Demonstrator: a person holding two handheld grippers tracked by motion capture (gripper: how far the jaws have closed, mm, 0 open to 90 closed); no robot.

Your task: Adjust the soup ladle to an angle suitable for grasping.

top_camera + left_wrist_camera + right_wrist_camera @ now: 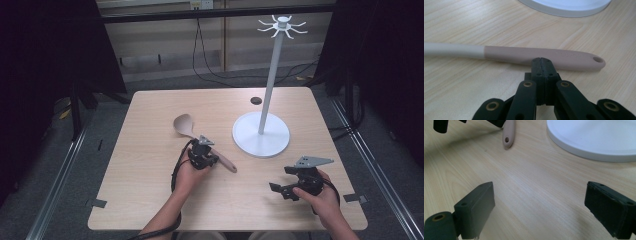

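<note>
Now | spoon [544,56] flat on table | left tool [541,65] closed, touching handle

A long spoon [186,126] lay flat near the middle of the desk [150,200]. Its bowl pointed toward the far left corner. Its handle was pale, then pink, with a small hole at the end. A white stand [261,135] stood just beside it.

We noted a matt light-wood-grain table [150,200], a smooth matt pink-and-cream spoon [524,53], a smooth white stand [260,135], and matt black gripper pads [477,207].
</note>
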